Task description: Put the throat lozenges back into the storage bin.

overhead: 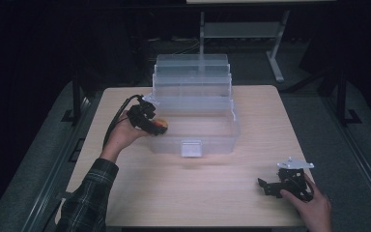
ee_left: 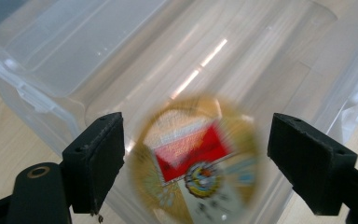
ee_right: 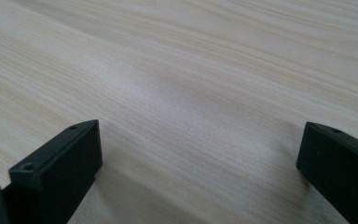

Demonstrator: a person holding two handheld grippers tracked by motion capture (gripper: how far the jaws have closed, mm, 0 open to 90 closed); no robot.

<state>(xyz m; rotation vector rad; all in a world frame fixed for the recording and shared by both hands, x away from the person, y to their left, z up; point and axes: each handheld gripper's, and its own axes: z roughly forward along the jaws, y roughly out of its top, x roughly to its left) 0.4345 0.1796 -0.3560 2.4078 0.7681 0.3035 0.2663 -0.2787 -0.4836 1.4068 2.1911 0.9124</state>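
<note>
A clear plastic bin (overhead: 221,146) stands at the middle of the table with its lid (overhead: 192,76) swung up behind it. My left gripper (overhead: 157,127) hovers at the bin's left rim, jaws spread wide. Between them is a round gold packet with a red label (ee_left: 191,172), blurred, with a gap to each jaw; in the high view it shows as an orange spot (overhead: 161,124). My right gripper (overhead: 266,186) rests low over the table's near right corner, jaws wide apart with bare wood (ee_right: 191,93) between them.
The light wooden table (overhead: 198,198) has a latch tab (overhead: 191,148) of the bin facing me. A pale stand with a shelf (overhead: 241,30) is behind the table. Dark floor surrounds it.
</note>
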